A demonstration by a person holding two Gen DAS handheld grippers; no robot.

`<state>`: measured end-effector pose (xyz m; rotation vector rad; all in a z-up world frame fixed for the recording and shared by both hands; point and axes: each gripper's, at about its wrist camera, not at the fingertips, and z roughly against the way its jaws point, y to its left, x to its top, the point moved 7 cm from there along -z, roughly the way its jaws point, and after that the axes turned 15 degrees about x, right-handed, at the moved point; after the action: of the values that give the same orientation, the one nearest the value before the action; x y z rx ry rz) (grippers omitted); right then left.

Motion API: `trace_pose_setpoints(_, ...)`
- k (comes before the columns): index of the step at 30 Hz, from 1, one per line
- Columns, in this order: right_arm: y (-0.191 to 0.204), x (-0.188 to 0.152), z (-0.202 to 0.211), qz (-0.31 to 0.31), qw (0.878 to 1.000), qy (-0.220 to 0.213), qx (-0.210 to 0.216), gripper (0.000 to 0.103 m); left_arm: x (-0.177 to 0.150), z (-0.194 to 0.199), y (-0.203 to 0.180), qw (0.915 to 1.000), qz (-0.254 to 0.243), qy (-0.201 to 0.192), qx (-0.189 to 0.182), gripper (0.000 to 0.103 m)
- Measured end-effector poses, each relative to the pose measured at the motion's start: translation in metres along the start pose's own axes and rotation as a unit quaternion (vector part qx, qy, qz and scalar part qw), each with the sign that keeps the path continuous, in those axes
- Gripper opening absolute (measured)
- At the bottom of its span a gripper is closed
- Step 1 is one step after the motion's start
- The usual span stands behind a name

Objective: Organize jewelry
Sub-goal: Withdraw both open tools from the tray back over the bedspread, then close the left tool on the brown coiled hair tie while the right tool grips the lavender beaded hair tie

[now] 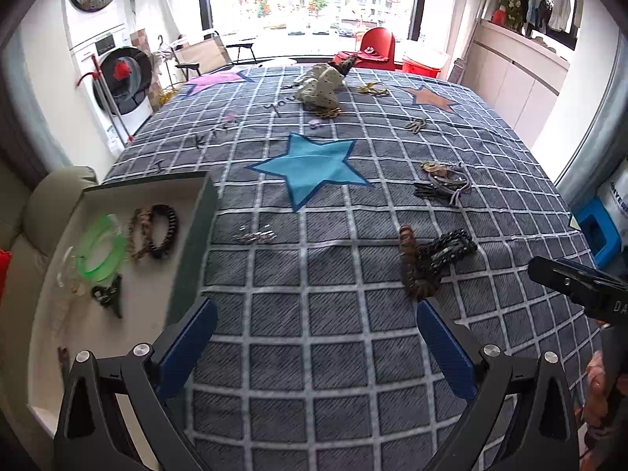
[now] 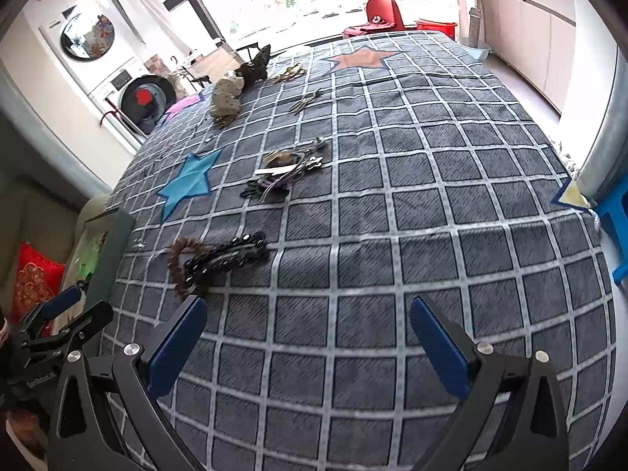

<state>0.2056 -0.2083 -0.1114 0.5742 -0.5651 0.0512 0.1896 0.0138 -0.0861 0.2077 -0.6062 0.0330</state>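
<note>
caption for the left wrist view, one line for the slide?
Left claw open above the checked bedspread; box at left holds bracelets; brown and black beaded pieces wait ahead.

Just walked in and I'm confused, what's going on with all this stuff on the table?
A person is sorting jewelry with a handheld gripper in each hand. The left gripper and right gripper both hang open and empty over the checked tablecloth. The box at the left already holds green bangles and beaded bracelets. A brown and black bracelet pile and other pieces lie unsorted on the cloth.
</note>
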Motion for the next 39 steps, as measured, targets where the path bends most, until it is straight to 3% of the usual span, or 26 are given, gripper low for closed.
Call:
trace_pose_setpoints(6,0.002,0.011,-0.012,0.014,1.0,0.007,0.002,0.103,0.005,-0.011,-0.023,0.9996,-0.013,0.002,-0.024,0.102)
trace_pose_setpoints(7,0.002,0.013,-0.014,0.017,1.0,0.009,0.003,0.102,0.004,-0.013,-0.025,0.9996,-0.017,0.002,-0.025,0.1)
trace_pose_setpoints(8,0.002,0.014,-0.016,0.019,1.0,0.01,0.002,0.101,0.004,-0.014,-0.027,0.9995,-0.02,0.003,-0.025,0.09)
trace_pose_setpoints(11,-0.002,0.022,-0.021,0.014,1.0,0.009,0.002,0.098,0.003,-0.022,-0.033,0.9992,-0.028,0.014,-0.027,0.087)
trace_pose_setpoints(19,-0.009,0.045,-0.044,-0.022,0.999,0.014,0.043,0.075,0.002,-0.033,-0.046,0.9981,-0.043,0.016,-0.041,0.087)
trace_pose_setpoints(22,-0.009,0.054,-0.056,-0.048,0.996,0.014,0.076,0.067,0.001,-0.037,-0.052,0.9974,-0.047,0.022,-0.051,0.078)
trace_pose_setpoints(27,-0.008,0.065,-0.07,-0.069,0.992,0.011,0.105,0.055,0.002,-0.042,-0.057,0.9966,-0.04,0.023,-0.067,0.078)
trace_pose_setpoints(31,-0.006,0.073,-0.079,-0.079,0.99,0.009,0.114,0.051,0.007,-0.043,-0.063,0.9956,-0.035,0.022,-0.085,0.07)
trace_pose_setpoints(33,-0.006,0.076,-0.082,-0.079,0.991,0.009,0.111,0.042,0.009,-0.044,-0.065,0.9955,-0.035,0.02,-0.085,0.07)
trace_pose_setpoints(34,-0.006,0.077,-0.084,-0.08,0.991,0.01,0.11,0.038,0.01,-0.045,-0.067,0.9953,-0.035,0.02,-0.088,0.063)
trace_pose_setpoints(35,-0.007,0.078,-0.086,-0.08,0.991,0.01,0.108,0.027,0.011,-0.043,-0.069,0.9942,-0.034,0.019,-0.1,0.054)
trace_pose_setpoints(36,-0.007,0.078,-0.087,-0.08,0.991,0.01,0.105,0.015,0.011,-0.043,-0.071,0.9939,-0.035,0.02,-0.103,0.053)
trace_pose_setpoints(37,-0.007,0.078,-0.087,-0.078,0.991,0.009,0.105,0.014,0.012,-0.042,-0.072,0.9939,-0.037,0.018,-0.102,0.052)
trace_pose_setpoints(39,-0.006,0.08,-0.085,-0.072,0.992,0.001,0.102,0.007,0.013,-0.04,-0.076,0.9927,-0.042,0.013,-0.112,0.034)
